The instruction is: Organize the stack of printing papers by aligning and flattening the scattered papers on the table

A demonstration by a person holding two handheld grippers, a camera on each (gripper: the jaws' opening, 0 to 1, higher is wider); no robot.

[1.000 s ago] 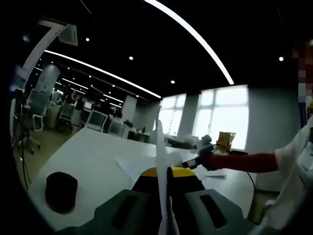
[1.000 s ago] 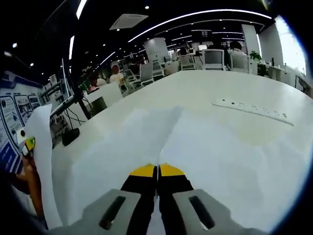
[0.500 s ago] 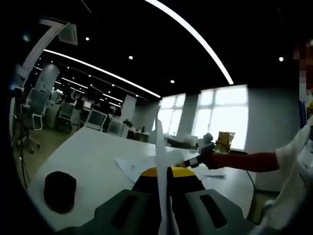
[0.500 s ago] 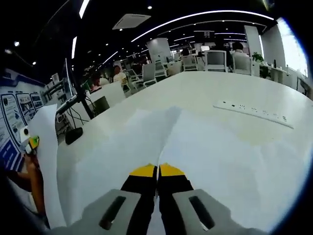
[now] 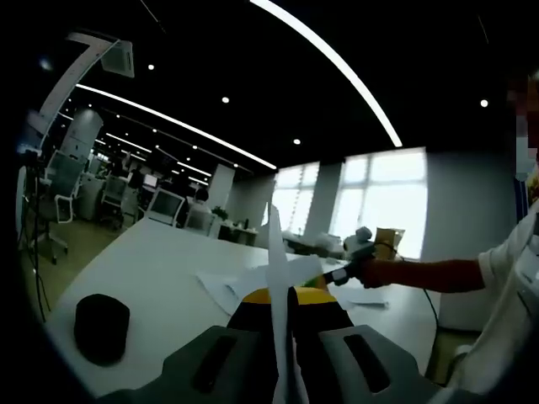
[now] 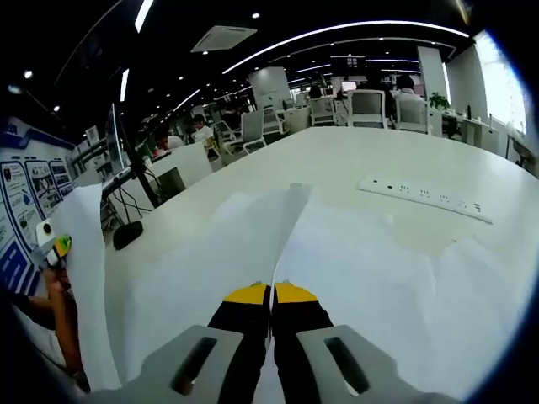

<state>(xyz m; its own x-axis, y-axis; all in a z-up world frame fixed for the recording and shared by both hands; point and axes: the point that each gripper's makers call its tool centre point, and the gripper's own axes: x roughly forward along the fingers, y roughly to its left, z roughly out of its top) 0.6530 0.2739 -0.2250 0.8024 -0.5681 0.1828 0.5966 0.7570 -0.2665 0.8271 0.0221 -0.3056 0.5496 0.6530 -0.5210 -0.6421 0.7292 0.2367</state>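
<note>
In the left gripper view, a dark round object (image 5: 102, 328) sits on the white table (image 5: 143, 269) at the near left. Far left, office chairs (image 5: 63, 194) and desks stand under ceiling light strips (image 5: 337, 63). At the middle, the left gripper (image 5: 279, 296) has its yellow-tipped jaws pressed together on a sheet (image 5: 277, 278) that stands on edge, rising straight up between them. Behind it, more papers (image 5: 227, 290) lie loose on the table. To the right, the right gripper (image 5: 341, 273) reaches in from a person's arm (image 5: 429, 275), its tip at the papers.

In the right gripper view, the left gripper (image 6: 52, 250) shows at the far left, holding the curled-up edge of a sheet (image 6: 88, 278). At the middle, the right gripper (image 6: 271, 295) has its jaws closed tight on a paper (image 6: 278, 252) whose fold runs away from the tips across the table (image 6: 362, 151). Other sheets (image 6: 404, 278) lie spread flat to either side. To the right, beyond them, a white power strip (image 6: 425, 199) lies on the table.
</note>
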